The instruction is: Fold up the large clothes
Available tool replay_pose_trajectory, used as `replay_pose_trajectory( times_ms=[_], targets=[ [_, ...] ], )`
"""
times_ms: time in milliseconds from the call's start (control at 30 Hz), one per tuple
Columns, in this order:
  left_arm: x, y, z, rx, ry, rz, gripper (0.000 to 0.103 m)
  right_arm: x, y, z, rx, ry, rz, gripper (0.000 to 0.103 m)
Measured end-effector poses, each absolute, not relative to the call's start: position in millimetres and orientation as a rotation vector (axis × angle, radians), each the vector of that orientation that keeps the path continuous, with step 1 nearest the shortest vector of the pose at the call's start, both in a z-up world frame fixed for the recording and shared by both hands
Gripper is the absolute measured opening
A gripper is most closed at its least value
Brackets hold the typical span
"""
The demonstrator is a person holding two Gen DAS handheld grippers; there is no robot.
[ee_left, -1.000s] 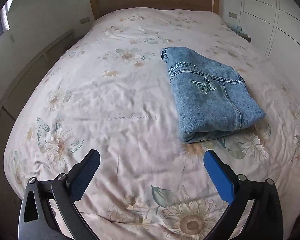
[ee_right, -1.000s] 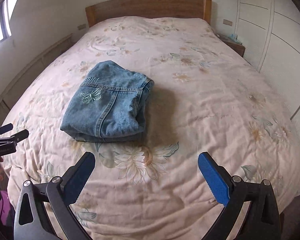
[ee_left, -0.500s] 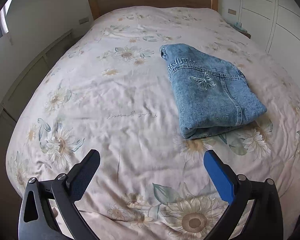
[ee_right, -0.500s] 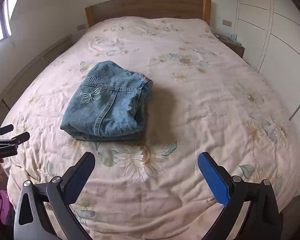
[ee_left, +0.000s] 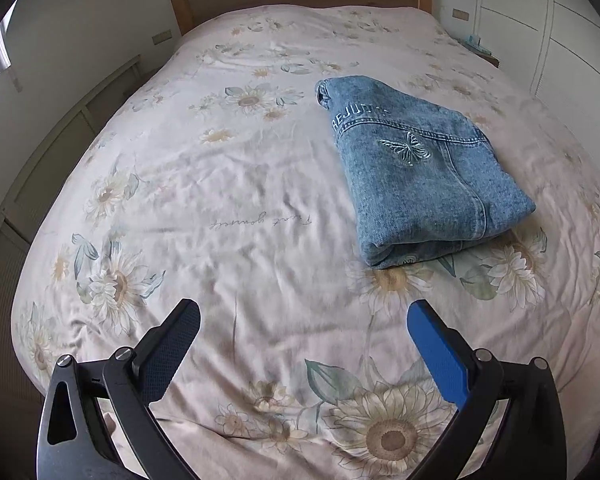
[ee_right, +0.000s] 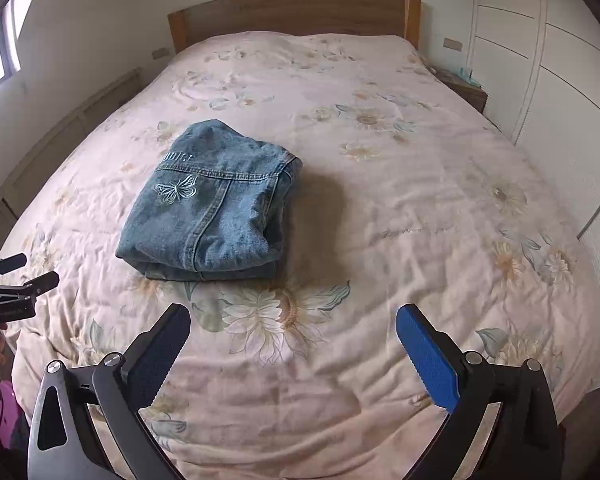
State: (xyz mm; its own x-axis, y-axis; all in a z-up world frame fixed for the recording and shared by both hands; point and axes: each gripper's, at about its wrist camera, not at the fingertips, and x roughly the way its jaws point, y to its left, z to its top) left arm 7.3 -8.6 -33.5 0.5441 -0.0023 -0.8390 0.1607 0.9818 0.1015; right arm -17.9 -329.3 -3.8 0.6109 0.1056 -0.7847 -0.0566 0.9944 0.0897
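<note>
- Since a second ago the folded denim garment point(ee_left: 424, 168) has slid a little lower and further right in the left wrist view, and lower in the right wrist view point(ee_right: 212, 200), so both tools have shifted only slightly; the garment itself keeps the same folded shape.
- The left tool point(ee_left: 303, 344) hovers over the near part of the bed point(ee_left: 240, 208), its two fingers spread wide apart and holding nothing.
- The garment lies ahead of the left tool and off to its right, well apart from the blue finger point(ee_left: 436, 354), with bare floral bedspread between them.
- The right tool point(ee_right: 293, 342) is likewise spread wide and empty, above the near edge of the bed point(ee_right: 420, 184).
- From the right tool the garment lies ahead and to the left, beyond the dark finger point(ee_right: 158, 354) and not touching it.
- The garment is a compact, thick, roughly rectangular bundle, lying flat on the bedspread around the middle of the bed, its folded edge facing the tools.
- An embroidered butterfly point(ee_left: 408, 151) and pale lettering show on its top face.
- In the right wrist view the left tool point(ee_right: 24, 276) appears at the left edge of the frame, beside the bed and apart from the garment.
- A wooden headboard point(ee_right: 296, 12) closes the far end of the bed.
</note>
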Motion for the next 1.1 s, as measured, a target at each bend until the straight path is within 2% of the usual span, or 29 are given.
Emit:
replay_pose_trajectory(
  times_ms=[1100],
  targets=[
    [10, -9, -45, 0.211, 1.027, -0.122, 0.102, -12, -329, -23, 0.060, 0.955, 0.106, 0.103]
  ],
)
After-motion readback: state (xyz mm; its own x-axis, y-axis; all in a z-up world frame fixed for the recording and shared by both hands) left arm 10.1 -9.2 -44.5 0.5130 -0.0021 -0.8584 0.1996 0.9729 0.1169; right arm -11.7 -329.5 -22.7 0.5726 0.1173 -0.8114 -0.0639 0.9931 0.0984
